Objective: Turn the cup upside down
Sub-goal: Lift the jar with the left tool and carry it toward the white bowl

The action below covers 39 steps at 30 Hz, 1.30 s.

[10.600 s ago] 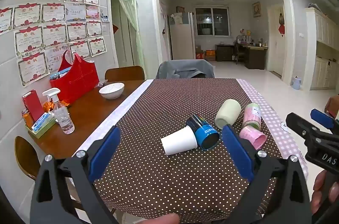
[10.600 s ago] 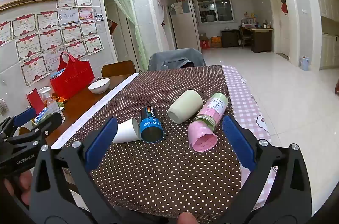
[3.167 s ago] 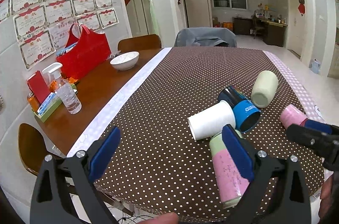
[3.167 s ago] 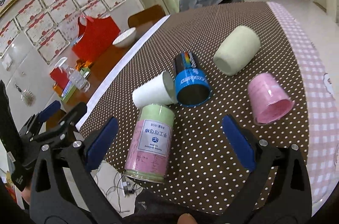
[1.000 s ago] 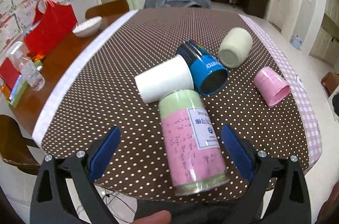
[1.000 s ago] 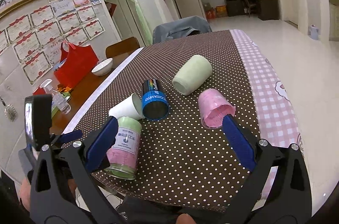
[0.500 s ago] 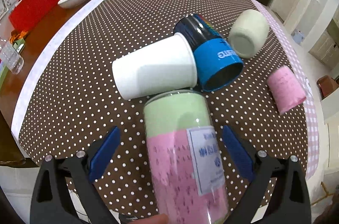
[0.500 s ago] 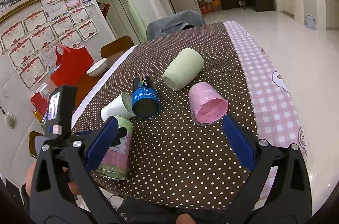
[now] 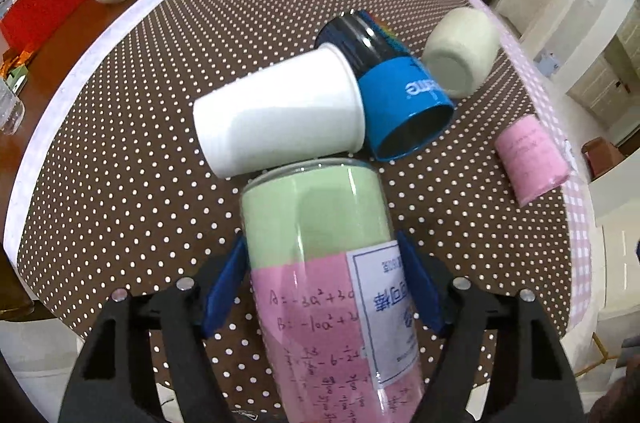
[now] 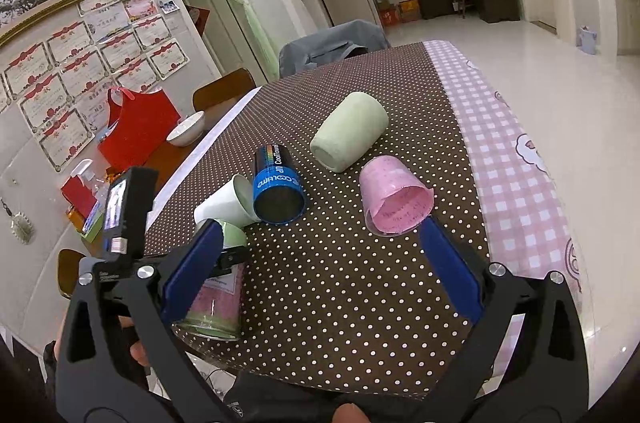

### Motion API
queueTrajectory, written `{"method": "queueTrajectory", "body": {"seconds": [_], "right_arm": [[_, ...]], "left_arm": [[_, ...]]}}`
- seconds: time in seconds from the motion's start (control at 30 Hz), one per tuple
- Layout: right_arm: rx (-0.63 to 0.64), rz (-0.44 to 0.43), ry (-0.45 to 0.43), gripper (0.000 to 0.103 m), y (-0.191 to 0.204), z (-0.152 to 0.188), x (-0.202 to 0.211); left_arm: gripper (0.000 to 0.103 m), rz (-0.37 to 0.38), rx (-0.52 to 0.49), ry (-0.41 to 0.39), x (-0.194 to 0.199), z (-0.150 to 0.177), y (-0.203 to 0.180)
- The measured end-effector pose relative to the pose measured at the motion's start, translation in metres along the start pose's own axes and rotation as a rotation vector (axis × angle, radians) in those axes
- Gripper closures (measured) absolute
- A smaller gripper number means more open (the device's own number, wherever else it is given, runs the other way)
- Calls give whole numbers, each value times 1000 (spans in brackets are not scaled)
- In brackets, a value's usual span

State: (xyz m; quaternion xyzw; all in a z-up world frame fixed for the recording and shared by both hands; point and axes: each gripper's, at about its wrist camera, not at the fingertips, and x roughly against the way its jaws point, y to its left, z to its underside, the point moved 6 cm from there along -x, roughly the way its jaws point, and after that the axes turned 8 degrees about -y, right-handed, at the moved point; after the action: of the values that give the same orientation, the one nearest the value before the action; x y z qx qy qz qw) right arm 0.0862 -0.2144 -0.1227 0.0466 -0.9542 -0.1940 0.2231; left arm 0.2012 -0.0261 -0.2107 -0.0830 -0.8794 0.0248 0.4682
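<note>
We work over the worktop (image 9: pixel 120 71), its dotted cloth spreading ahead of both grippers. Our left gripper (image 9: pixel 320 283) has its blue pads pressed to either side of the tall pink-and-green cup (image 9: pixel 320 263), which stands between them near the worktop's near edge. Our right gripper (image 10: pixel 320 263) hangs wide and empty, with the pink cup (image 10: pixel 394 199) just ahead. Directly beyond the held cup lie the white cup (image 9: pixel 280 111) and blue cup (image 9: pixel 400 103), touching. We judge that lifting carelessly could knock these 2 rolling, or let the smooth cup slip.
</note>
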Motion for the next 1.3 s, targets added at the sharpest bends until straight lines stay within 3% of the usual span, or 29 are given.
{"method": "queueTrajectory", "body": {"seconds": [0.3, 0.57, 1.0, 1.3], "right_arm": [[11, -4, 10, 6, 7, 1, 0], [27, -3, 28, 6, 14, 8, -6], [62, 2, 82, 6, 29, 28, -20], [88, 14, 122, 6, 37, 39, -37]], "left_arm": [[32, 29, -44, -175, 45, 12, 1], [33, -23, -88, -383, 99, 2, 16], [34, -129, -53, -532, 136, -22, 84], [34, -189, -67, -594, 133, -30, 116]]}}
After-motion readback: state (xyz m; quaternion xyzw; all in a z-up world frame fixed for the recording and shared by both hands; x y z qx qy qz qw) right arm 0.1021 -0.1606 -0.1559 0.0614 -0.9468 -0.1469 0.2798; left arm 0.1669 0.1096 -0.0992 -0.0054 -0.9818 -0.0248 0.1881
